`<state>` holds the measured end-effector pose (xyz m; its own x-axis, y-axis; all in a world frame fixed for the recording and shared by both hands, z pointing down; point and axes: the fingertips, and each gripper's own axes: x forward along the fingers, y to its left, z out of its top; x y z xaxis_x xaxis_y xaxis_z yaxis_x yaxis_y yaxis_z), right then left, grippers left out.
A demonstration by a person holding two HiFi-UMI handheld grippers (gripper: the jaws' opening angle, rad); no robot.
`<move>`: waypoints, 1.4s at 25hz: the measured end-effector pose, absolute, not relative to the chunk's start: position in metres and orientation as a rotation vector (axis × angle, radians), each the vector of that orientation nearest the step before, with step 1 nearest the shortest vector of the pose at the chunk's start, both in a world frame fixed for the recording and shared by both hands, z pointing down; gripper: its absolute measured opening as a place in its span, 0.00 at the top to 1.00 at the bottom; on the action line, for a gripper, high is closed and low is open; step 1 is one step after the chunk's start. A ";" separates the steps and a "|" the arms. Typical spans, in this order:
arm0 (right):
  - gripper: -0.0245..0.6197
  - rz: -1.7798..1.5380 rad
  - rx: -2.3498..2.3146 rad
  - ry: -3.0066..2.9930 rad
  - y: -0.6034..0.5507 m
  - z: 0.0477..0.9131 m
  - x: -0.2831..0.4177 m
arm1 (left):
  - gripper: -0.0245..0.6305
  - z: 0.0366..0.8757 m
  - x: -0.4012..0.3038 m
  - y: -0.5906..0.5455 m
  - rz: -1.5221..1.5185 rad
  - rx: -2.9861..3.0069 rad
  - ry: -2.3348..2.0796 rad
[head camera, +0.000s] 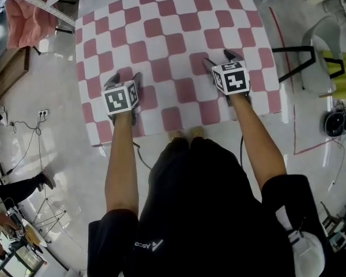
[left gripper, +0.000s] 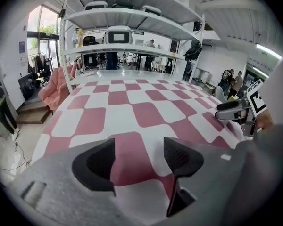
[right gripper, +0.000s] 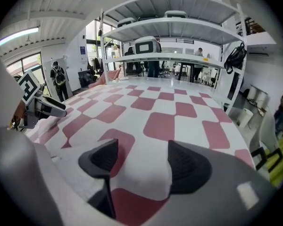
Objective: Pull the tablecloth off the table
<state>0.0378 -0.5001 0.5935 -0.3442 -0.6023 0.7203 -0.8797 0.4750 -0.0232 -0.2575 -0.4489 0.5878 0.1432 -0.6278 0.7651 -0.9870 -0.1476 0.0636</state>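
- Tablecloth (head camera: 173,33), pink-and-white checked, lies spread over the counter and hides it entirely.
- My left gripper (head camera: 125,79) and right gripper (head camera: 221,59) hang over its near edge, jaws spread wide, pinching nothing.
- I cannot tell whether their tips touch the cloth; my arms partly hide the near hem.

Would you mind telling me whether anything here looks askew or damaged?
Nothing stands out: the tablecloth lies flat and whole, with the left tool and right tool open over its near edge.
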 end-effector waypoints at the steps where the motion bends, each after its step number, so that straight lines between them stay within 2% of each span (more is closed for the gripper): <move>1: 0.46 0.555 1.218 -2.055 -0.500 0.597 0.038 | 0.49 0.591 -0.257 -0.449 0.817 1.840 -1.535; 8: 0.46 0.631 1.218 -1.994 -0.501 0.604 0.040 | 0.49 0.603 -0.254 -0.450 0.869 1.816 -1.491; 10: 0.47 0.619 1.229 -2.008 -0.501 0.603 0.040 | 0.52 0.602 -0.251 -0.450 0.879 1.827 -1.491; 26: 0.93 0.575 1.169 -2.050 -0.494 0.601 0.011 | 0.84 0.596 -0.229 -0.458 0.911 1.930 -1.454; 31: 0.95 0.626 1.162 -2.072 -0.492 0.601 0.007 | 0.92 0.595 -0.225 -0.457 0.865 1.938 -1.471; 35: 0.95 0.673 1.145 -2.116 -0.487 0.598 0.011 | 0.94 0.590 -0.218 -0.453 0.772 1.952 -1.473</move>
<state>0.0108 -0.4871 0.5981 -0.4221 -0.5370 0.7304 -0.8604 0.4912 -0.1360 -0.2184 -0.4534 0.5900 0.2270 -0.6396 0.7344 -0.9679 -0.2314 0.0977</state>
